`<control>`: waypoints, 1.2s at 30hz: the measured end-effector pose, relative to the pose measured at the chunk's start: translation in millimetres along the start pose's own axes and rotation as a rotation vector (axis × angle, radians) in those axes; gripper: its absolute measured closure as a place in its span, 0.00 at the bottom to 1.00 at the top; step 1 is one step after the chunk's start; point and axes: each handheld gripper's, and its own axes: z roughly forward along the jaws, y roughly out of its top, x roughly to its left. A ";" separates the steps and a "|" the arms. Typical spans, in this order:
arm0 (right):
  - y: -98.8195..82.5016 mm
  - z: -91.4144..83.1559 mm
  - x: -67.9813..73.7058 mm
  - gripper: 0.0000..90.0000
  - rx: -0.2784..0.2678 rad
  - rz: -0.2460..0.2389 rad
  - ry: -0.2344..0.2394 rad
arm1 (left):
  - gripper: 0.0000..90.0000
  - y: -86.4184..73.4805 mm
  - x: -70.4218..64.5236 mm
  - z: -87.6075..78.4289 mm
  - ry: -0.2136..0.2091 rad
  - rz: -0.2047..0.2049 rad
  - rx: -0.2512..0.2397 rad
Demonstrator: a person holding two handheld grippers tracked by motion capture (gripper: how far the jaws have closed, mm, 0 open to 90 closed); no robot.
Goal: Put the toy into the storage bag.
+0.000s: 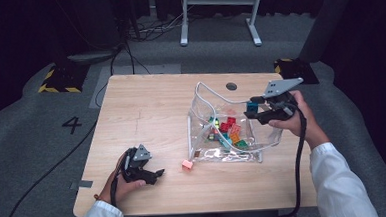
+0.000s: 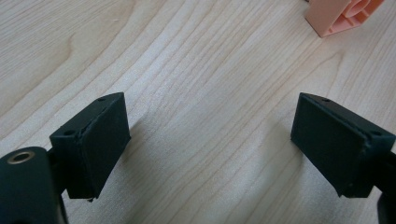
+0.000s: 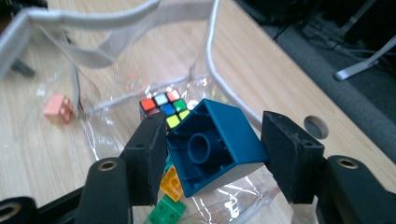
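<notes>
Pink block (image 2: 343, 16) cut off above

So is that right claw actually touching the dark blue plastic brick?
Touching: in the right gripper view, both right claw pads press the dark blue plastic brick's sides.

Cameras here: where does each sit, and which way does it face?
High view: above the person's side, looking forward and down at the wooden table; both forearms show.
Left gripper view: on the left tool, facing bare tabletop and a pink plastic brick.
Right gripper view: on the right tool, clamping a blue plastic brick over the clear plastic bag.
Shared: pink brick.
</notes>
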 end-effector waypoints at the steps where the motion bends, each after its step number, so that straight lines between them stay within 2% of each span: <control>1: 2.4 5.0 0.2 0.47 0.022 -0.018 0.001 | 0.13 0.0 0.0 0.0 0.000 0.000 0.000; 5: 8.8 19.2 3.5 0.47 0.078 -0.038 0.035 | 0.13 0.0 -0.1 0.0 0.000 -0.001 0.000; 13: 17.4 42.6 7.6 0.47 0.180 -0.092 0.048 | 0.13 0.0 0.0 0.0 0.000 0.000 0.000; 18: 17.1 55.0 5.7 0.47 0.217 -0.097 0.064 | 0.13 0.0 0.0 0.0 0.000 -0.001 0.000; 23: 13.3 66.6 4.1 0.47 0.297 -0.116 0.075 | 0.13 0.0 0.0 0.0 0.000 -0.001 0.000; 27: 9.7 70.6 2.2 0.47 0.368 -0.115 0.065 | 0.13 -0.1 -0.2 0.1 -0.002 -0.002 0.000; 29: 6.1 72.4 2.0 0.47 0.395 -0.113 0.076 | 0.13 -0.1 -0.2 0.0 -0.002 -0.002 0.002; 30: 4.1 73.1 1.9 0.47 0.407 -0.125 0.069 | 0.13 -0.1 -0.2 -0.1 -0.001 -0.002 0.001; 36: -5.0 69.9 -1.4 0.47 0.445 -0.114 0.046 | 0.13 0.0 -0.2 0.1 -0.002 -0.002 0.001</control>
